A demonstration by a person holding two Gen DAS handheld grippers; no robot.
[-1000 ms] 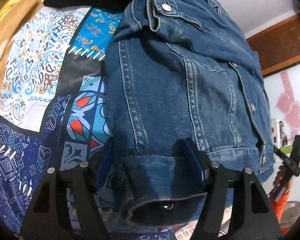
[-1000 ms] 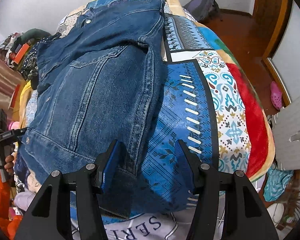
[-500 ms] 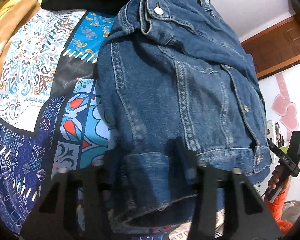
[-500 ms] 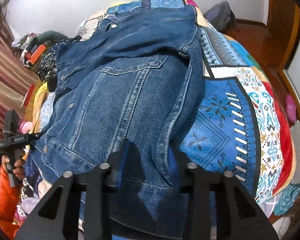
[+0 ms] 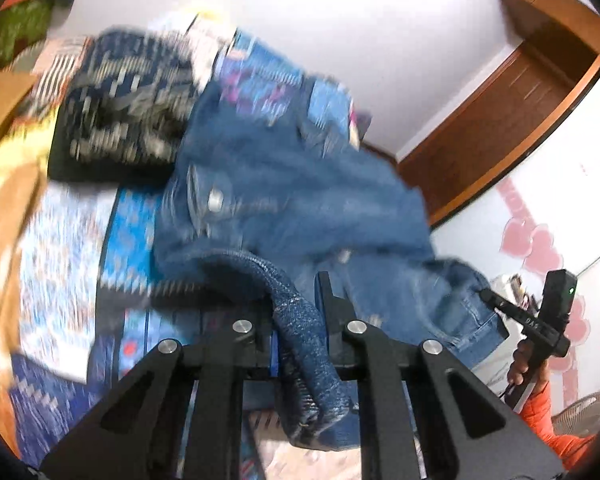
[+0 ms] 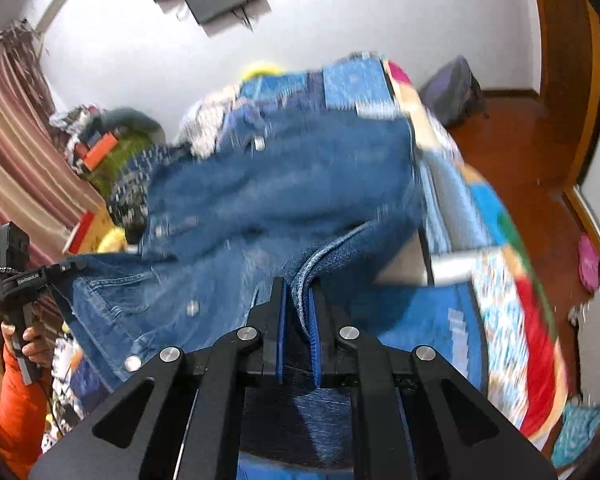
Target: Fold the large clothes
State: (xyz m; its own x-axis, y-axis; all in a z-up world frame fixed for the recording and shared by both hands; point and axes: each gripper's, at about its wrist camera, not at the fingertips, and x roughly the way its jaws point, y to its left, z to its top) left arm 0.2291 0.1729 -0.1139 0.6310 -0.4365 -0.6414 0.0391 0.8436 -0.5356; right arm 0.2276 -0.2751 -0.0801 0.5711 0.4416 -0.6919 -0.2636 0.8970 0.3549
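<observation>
We see the patterned bedspread (image 6: 460, 320) under the denim jacket (image 6: 284, 184), which lies on the bed with its near edge raised, we judge for folding away from us; our left gripper (image 5: 296, 312), jaws just closing, pinches the sleeve cuff (image 5: 304, 344); our right gripper (image 6: 298, 300) clamps the hem.

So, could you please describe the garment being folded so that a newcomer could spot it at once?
On the bed's patchwork blanket lies a blue denim jacket. Both tongs pinch its near hem. Unlike the dark patterned clothes beside it, it is plain, with metal buttons.
</observation>
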